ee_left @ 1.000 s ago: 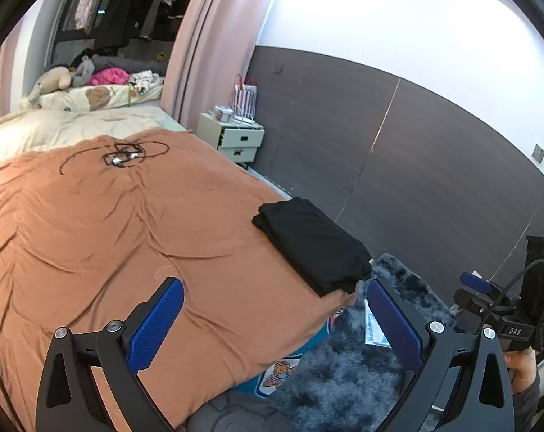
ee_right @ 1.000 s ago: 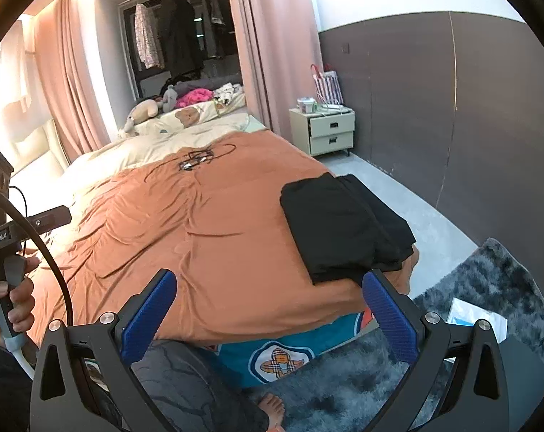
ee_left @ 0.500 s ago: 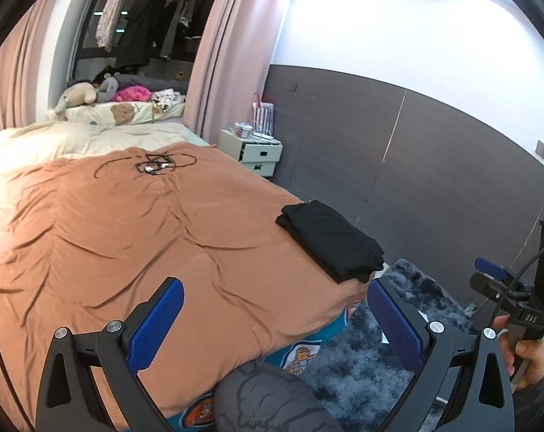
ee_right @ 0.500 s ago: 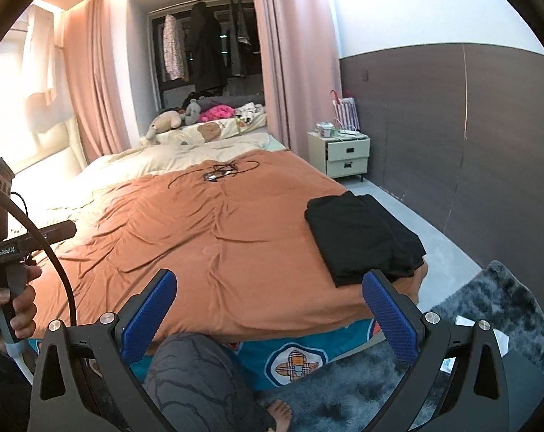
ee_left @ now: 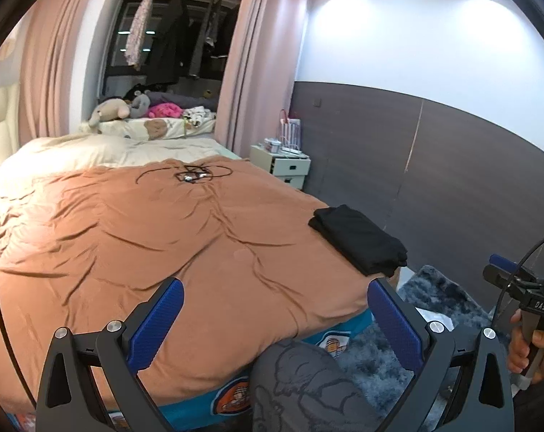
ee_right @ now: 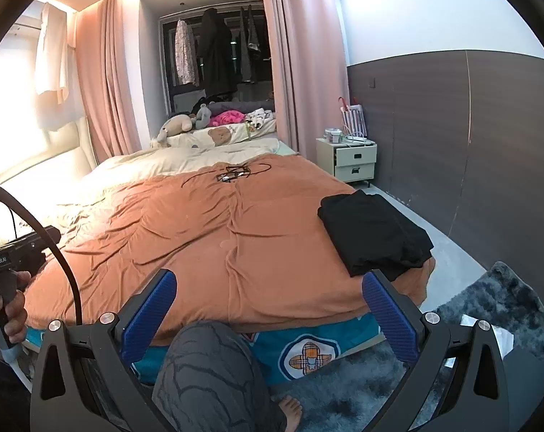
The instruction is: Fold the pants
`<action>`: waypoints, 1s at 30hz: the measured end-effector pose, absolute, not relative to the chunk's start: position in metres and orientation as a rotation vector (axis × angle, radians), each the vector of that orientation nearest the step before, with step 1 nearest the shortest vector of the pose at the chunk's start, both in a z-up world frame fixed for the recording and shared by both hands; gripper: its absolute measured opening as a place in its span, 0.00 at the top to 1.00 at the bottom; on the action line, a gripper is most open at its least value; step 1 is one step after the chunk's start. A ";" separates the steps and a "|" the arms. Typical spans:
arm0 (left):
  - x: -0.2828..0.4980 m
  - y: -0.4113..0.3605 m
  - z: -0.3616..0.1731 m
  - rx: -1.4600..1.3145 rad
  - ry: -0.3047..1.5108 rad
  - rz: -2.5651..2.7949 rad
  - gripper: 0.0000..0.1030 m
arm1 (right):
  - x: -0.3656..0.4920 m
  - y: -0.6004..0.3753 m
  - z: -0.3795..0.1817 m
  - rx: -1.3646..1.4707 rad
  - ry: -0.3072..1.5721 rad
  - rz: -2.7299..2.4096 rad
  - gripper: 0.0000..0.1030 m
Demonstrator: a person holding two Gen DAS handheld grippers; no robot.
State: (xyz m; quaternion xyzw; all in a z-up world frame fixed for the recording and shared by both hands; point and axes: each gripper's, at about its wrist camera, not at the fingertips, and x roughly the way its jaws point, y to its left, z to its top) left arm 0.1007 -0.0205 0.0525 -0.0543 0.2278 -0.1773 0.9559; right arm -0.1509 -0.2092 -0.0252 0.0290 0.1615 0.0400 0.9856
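Note:
Black pants, folded into a flat rectangle, lie at the right front corner of the bed; they also show in the right wrist view. My left gripper is open and empty, held back off the bed's front edge, well short of the pants. My right gripper is open and empty too, over the foot of the bed with the pants just beyond its right finger. Each view also shows the other hand-held gripper at the frame edge.
The orange bedspread covers the bed, with a tangle of black cable near its far end. A nightstand stands at the right wall. A grey shaggy rug lies on the floor. The person's knee is below the grippers.
Both grippers have pulled back and tilted up away from the bed, so the pants look smaller and farther off. The pants have not moved. Both stay open.

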 end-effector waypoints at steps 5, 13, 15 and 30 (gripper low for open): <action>0.086 -0.019 0.043 -0.076 0.464 -0.346 0.00 | -0.164 -0.206 -0.028 0.070 0.318 0.077 0.00; 0.059 -0.013 0.029 -0.082 0.438 -0.325 0.00 | -0.171 -0.189 -0.038 0.050 0.332 0.082 0.00; 0.057 -0.013 0.025 -0.081 0.440 -0.324 0.00 | -0.174 -0.185 -0.041 0.044 0.339 0.081 0.00; 0.054 -0.013 0.005 -0.091 0.480 -0.325 0.00 | -0.176 -0.175 -0.041 0.047 0.363 0.123 0.00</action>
